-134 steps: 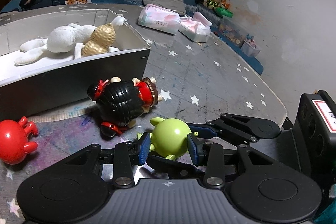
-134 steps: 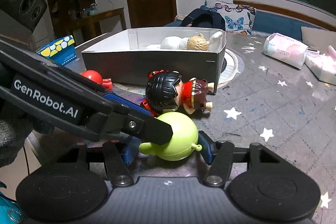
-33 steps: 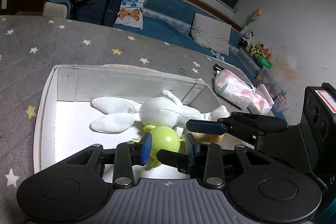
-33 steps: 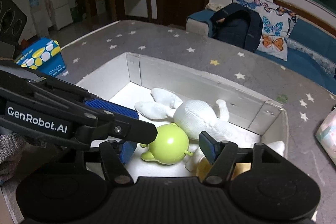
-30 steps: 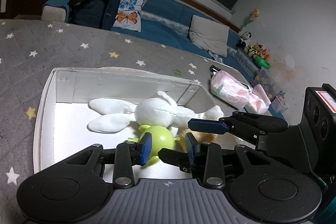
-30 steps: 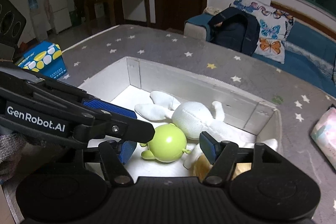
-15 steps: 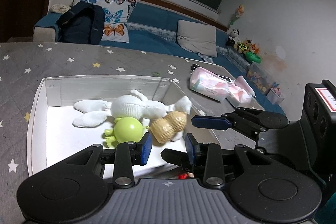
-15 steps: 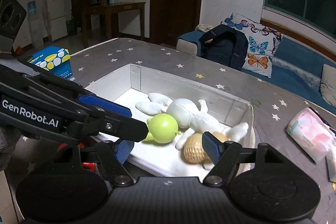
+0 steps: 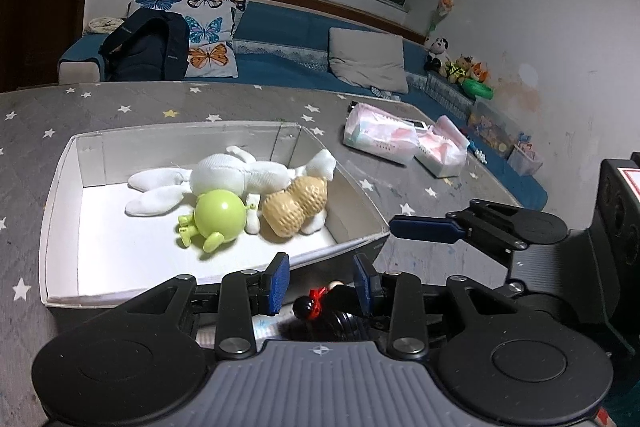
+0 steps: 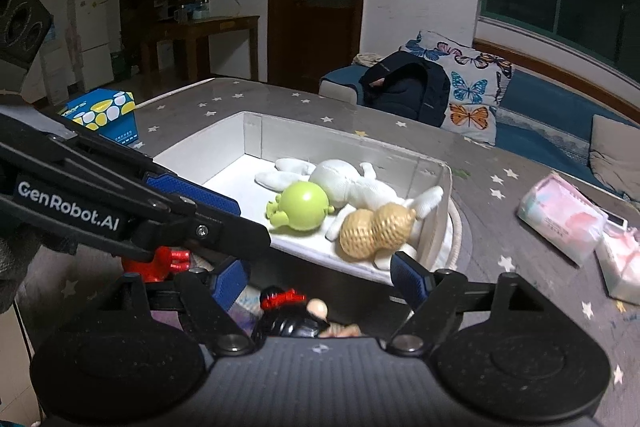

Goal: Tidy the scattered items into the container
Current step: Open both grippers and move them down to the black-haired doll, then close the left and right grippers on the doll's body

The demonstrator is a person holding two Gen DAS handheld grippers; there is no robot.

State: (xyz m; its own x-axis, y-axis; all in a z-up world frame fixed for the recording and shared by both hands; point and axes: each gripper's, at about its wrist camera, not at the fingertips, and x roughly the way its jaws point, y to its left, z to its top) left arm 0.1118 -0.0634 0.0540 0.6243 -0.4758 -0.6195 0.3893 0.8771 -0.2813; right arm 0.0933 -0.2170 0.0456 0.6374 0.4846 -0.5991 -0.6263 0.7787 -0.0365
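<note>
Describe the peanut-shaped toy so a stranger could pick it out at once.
Find the open white cardboard box on the grey star-patterned tablecloth. Inside lie three toys together; the tan, ridged, peanut-shaped toy is nearest the box's right wall, beside the round lime-green plastic figure and white plush rabbit.

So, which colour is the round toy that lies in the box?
The round toy is lime green; the left wrist view shows it best.

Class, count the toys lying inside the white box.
3: white plush rabbit toward the far wall, green toy before it, peanut-shaped toy on its right. Some may be hidden.
</note>
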